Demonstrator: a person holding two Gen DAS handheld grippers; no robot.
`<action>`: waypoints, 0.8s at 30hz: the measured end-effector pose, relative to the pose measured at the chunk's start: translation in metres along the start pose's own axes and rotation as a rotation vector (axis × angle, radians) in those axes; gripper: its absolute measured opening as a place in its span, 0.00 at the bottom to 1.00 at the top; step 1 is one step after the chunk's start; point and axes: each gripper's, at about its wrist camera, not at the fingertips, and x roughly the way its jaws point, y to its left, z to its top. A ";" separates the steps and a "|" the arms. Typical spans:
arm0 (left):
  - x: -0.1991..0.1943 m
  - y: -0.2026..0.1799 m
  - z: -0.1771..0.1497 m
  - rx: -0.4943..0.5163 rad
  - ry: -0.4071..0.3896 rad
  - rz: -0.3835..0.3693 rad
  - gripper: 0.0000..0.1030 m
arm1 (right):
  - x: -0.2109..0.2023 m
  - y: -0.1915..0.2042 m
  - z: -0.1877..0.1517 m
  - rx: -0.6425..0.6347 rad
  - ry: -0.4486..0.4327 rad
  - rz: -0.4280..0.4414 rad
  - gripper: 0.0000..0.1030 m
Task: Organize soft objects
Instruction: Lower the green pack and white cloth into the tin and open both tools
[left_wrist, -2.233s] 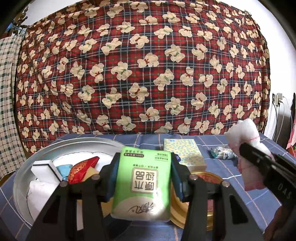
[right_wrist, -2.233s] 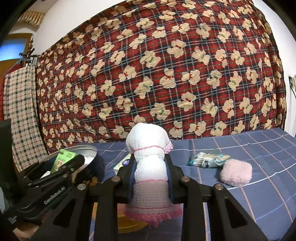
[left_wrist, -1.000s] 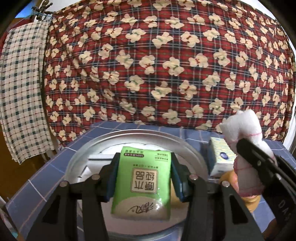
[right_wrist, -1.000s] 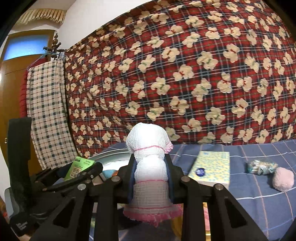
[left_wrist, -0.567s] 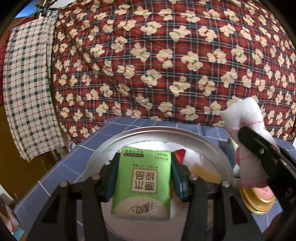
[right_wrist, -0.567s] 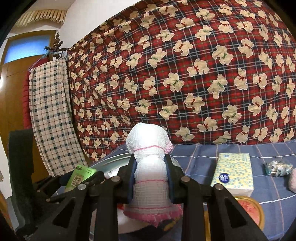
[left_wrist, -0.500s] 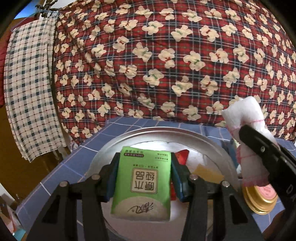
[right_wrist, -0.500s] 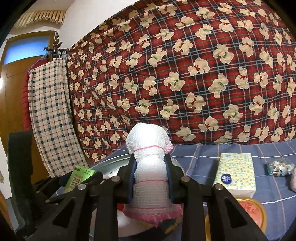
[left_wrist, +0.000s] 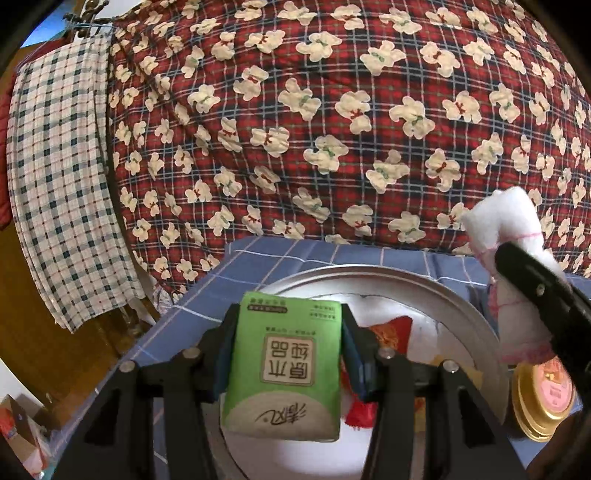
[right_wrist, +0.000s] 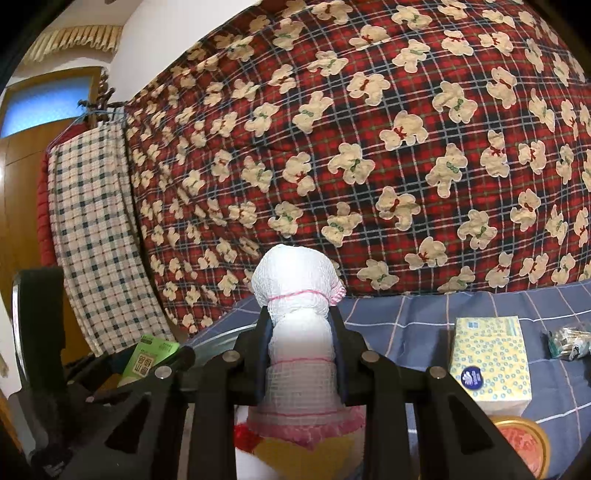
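The green tissue pack blocks most of the metal basin in the left wrist view, so only scraps of a red pouch peek out beside it. The gold tin at lower right is partly behind the right gripper. In the right wrist view, the crinkly packet runs off the right edge and it's too blurry to read.

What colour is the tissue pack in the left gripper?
Green tissue pack with a beige label; clearest in the left wrist view.
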 end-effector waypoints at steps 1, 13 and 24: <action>0.003 0.001 0.004 0.003 0.004 0.000 0.48 | 0.003 0.000 0.002 0.006 0.000 -0.005 0.30; 0.040 0.003 0.029 0.059 0.101 0.006 0.48 | 0.051 0.000 0.002 -0.011 0.109 -0.059 0.30; 0.075 -0.014 0.027 0.183 0.210 0.029 0.48 | 0.069 -0.018 -0.003 0.038 0.206 -0.047 0.30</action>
